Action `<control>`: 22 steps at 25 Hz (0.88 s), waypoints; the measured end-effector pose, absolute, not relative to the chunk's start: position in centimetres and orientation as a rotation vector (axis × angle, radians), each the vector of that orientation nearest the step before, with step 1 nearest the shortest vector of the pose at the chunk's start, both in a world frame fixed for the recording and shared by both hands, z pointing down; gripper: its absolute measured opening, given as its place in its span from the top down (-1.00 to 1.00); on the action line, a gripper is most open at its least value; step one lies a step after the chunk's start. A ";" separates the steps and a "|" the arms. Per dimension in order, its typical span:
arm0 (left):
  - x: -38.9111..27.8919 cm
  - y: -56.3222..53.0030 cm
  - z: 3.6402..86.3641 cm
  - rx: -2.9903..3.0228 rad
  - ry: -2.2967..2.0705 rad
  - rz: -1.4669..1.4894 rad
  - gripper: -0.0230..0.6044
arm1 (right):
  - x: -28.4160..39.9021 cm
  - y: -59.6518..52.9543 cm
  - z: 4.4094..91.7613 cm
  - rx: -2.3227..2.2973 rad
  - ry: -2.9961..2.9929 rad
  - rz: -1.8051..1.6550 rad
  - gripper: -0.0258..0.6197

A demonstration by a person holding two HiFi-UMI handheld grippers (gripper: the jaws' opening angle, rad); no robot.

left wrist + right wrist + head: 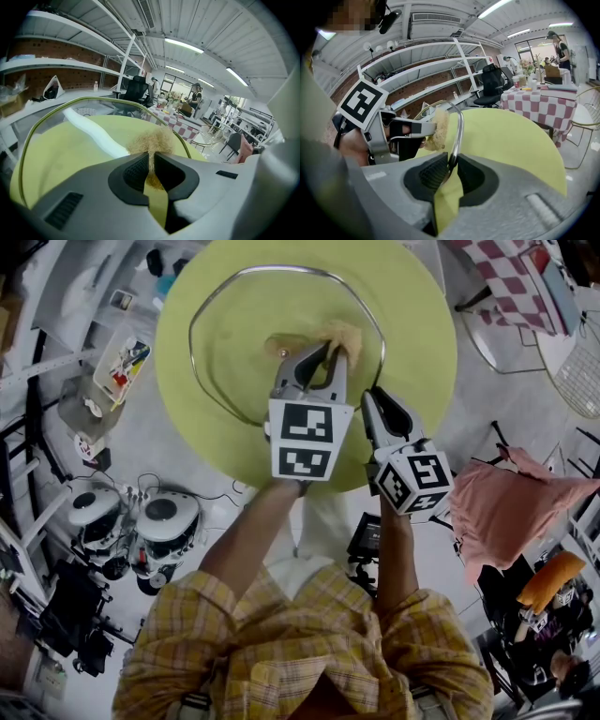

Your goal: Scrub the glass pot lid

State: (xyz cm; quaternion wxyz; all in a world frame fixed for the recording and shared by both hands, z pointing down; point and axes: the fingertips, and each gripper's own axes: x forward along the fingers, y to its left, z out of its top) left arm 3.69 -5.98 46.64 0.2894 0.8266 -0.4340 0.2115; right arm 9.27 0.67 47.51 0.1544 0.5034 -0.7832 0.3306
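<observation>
On green table (408, 352): one clear, steel-rimmed lid (239, 334) clamped in right gripper (451, 165) | one golden scrubber (151, 140) pinched in left gripper (151, 163)

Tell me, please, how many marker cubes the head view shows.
2: one cube on the left tongs, mid-picture; the other cube on the right tongs, just right of it.

Round table (197, 371) with a yellow-green top, standing on a pale floor (178, 465). Over the top is a glass lid (246, 334) with a metal rim, tilted rather than flat. Whether any edge rests on the table cannot be told.
</observation>
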 end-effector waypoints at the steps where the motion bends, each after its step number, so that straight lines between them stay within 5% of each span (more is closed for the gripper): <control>1: 3.5 -6.1 46.7 2.205 -1.162 0.565 0.80 | 9.3 0.6 47.5 1.443 -2.244 0.947 0.72; 22: -3.3 -8.0 47.2 2.103 -1.343 0.544 0.80 | 9.3 0.4 47.6 1.438 -2.223 0.965 0.72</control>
